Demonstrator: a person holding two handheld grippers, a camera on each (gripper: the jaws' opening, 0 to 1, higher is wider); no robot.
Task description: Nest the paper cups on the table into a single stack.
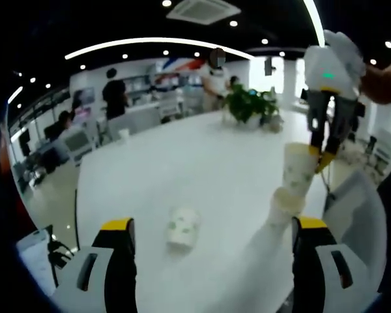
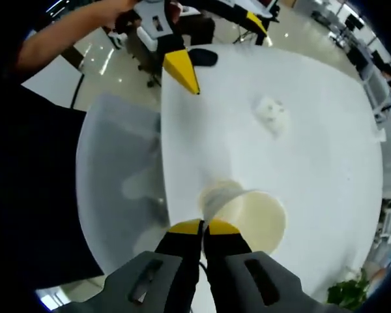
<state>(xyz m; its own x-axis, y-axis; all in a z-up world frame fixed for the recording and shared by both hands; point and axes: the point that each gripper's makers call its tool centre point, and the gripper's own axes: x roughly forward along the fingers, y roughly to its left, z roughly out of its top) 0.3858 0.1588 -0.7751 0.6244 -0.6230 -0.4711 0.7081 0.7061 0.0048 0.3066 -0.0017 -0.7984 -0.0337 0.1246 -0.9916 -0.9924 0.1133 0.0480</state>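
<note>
Your right gripper is pinched shut on the rim of a paper cup, its open mouth just ahead of the jaws. In the left gripper view that gripper holds the cup above a short stack on the white table, tilted and seemingly partly seated. Your left gripper stands wide open, holding nothing, with one loose cup lying on its side between and just beyond its jaws. I count one held cup, one fallen cup, and a stack of perhaps two; the blur hides the exact number. These cups look light, thin and easily crushed, so grip the rim gently.
</note>
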